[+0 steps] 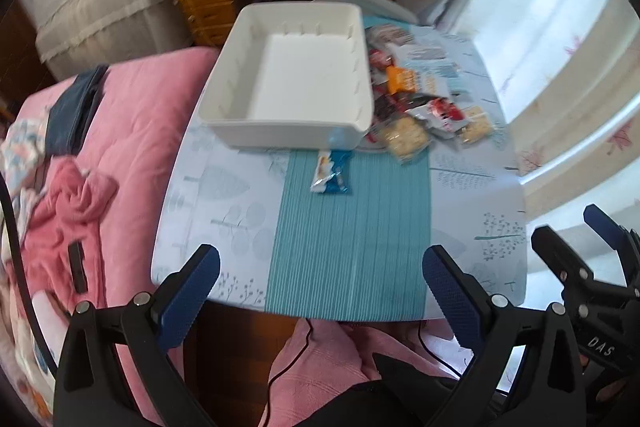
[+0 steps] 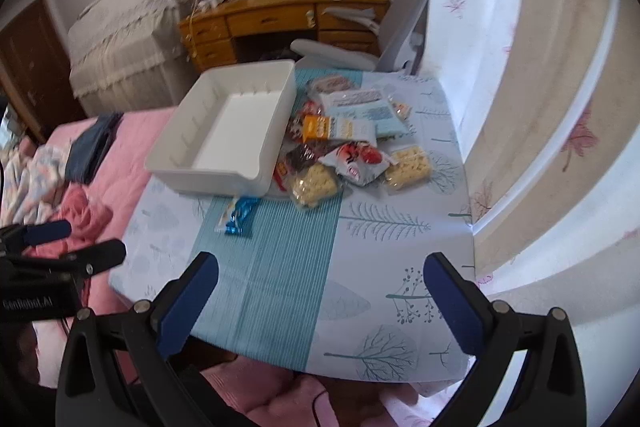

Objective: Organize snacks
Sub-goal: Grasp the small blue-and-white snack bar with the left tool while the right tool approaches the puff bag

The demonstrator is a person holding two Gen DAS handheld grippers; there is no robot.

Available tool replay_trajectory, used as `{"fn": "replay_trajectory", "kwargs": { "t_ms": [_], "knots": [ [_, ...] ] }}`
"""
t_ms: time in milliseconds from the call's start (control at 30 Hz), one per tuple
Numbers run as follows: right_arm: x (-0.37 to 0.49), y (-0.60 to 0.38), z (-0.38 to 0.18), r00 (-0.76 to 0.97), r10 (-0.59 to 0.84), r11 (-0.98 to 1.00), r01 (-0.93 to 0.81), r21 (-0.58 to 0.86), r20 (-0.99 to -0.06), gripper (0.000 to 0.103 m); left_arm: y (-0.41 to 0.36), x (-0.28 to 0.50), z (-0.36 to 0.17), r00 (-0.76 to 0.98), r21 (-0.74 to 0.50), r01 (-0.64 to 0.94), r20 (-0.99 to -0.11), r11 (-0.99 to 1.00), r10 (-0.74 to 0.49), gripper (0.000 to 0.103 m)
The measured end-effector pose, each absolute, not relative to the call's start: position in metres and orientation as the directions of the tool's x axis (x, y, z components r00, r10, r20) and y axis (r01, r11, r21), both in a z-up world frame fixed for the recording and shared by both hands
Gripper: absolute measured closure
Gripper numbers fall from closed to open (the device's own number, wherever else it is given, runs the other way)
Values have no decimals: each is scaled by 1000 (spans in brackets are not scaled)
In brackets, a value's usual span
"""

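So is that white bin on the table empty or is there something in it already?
Empty. The white bin shows only its bare floor; the snack packets lie beside it on the table.

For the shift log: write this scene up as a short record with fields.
surface: table with a leaf-print cloth and a teal striped runner
container: white bin, nothing in it, on the far left part of the table
loose snack: blue packet lying alone on the runner, just in front of the bin
snack pile: mixed packets heaped to the right of the bin
left tool: open, holding nothing, over the near table edge
right tool: open, holding nothing, over the near table edge
progress: no snack in the bin yet
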State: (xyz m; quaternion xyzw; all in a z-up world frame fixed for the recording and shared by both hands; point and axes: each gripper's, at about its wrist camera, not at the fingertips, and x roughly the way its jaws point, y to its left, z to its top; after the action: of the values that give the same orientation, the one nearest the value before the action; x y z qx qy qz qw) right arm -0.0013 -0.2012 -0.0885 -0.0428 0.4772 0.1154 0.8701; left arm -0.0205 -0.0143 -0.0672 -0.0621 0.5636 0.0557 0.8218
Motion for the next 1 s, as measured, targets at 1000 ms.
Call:
{"fn": "replay_trajectory", "kwargs": {
  "t_ms": [1000],
  "knots": [
    [110,-138,-196,378,11,971,-226,-81,-926,5,26,119,-195,148,-235,-86,-964,968,-221,7]
  ]
}}
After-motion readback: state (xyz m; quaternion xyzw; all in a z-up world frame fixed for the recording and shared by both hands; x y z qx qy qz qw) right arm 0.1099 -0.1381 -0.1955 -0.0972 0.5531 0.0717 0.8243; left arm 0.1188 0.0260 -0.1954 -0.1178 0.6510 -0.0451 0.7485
